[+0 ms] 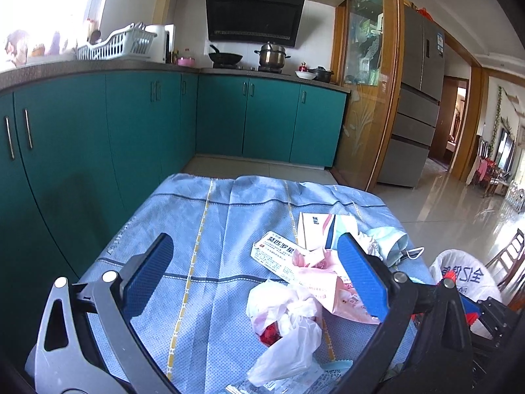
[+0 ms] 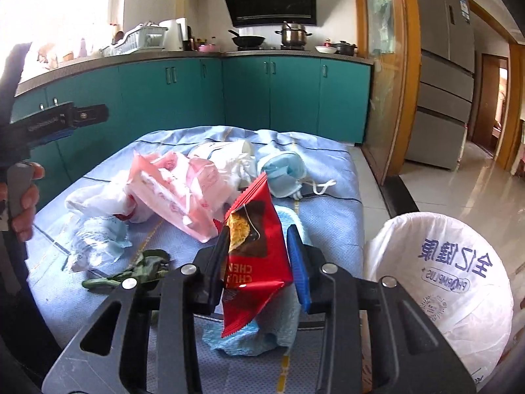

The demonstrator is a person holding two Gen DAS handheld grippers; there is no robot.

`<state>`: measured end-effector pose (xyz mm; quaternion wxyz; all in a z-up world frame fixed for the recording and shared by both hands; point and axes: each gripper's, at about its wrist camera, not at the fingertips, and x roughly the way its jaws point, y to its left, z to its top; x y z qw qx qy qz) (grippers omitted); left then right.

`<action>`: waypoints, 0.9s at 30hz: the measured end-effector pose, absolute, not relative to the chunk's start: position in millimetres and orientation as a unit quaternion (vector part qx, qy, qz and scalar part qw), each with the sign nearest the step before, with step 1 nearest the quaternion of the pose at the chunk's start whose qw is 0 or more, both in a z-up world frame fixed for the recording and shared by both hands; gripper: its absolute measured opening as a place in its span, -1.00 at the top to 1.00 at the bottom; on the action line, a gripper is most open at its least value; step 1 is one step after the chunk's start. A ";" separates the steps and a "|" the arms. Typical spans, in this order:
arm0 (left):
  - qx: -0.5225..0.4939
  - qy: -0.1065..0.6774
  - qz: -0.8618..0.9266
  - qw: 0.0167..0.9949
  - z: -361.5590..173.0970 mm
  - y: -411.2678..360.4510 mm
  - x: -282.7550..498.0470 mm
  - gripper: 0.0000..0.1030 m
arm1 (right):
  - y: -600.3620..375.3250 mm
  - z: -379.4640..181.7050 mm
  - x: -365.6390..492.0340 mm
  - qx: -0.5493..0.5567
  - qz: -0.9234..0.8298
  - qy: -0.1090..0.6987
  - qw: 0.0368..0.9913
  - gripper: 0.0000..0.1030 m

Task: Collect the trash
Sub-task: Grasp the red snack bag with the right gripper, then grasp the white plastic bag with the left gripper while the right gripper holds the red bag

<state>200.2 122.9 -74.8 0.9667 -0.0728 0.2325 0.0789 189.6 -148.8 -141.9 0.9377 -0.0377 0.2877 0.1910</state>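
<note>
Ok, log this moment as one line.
right hand-held gripper: shut on red snack wrapper | left hand-held gripper: open, empty | white bin bag: beside table

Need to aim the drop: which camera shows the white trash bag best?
The right wrist view: the white trash bag fills its lower right, with its rim and printed side clear. The left wrist view catches only a slice behind the left hand-held gripper.

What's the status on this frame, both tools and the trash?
Right tool shut on red snack wrapper. Left tool open, empty, over the pile. Pink packet, face mask on cloth. Bin bag at right, path clear.
</note>
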 end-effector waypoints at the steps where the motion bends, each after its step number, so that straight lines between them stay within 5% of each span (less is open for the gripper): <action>1: -0.076 0.235 0.079 0.966 -75.1 125.0 200.5 -0.93 | -151.2 -142.6 191.5 -0.034 0.186 0.292 0.938 0.30; 6: -0.095 0.258 0.068 0.959 -78.5 137.6 203.9 -0.93 | -153.7 -145.9 195.8 -0.032 0.169 0.301 0.938 0.27; 10: -0.096 0.288 0.033 0.952 -84.8 139.2 205.7 -0.93 | -149.9 -150.2 198.1 -0.042 0.164 0.309 0.936 -0.13; 14: -0.075 0.320 -0.013 0.944 -97.1 130.9 202.1 -0.93 | -150.3 -151.2 198.2 -0.040 0.165 0.310 0.935 -0.14; 19: -0.028 0.353 -0.029 0.935 -115.8 119.9 195.4 -0.93 | -149.5 -148.5 194.4 -0.030 0.196 0.306 0.931 0.27; 24: -0.025 0.376 -0.052 0.925 -130.9 109.7 198.6 -0.93 | -145.0 -149.0 194.4 -0.034 0.201 0.308 0.929 0.35; 26: -0.015 0.381 -0.049 0.923 -135.1 105.6 200.7 -0.84 | -143.4 -149.5 195.0 -0.037 0.199 0.310 0.929 0.35; 27: -0.011 0.383 -0.050 0.922 -137.0 104.5 202.1 -0.61 | -142.8 -150.1 195.2 -0.039 0.198 0.312 0.929 0.35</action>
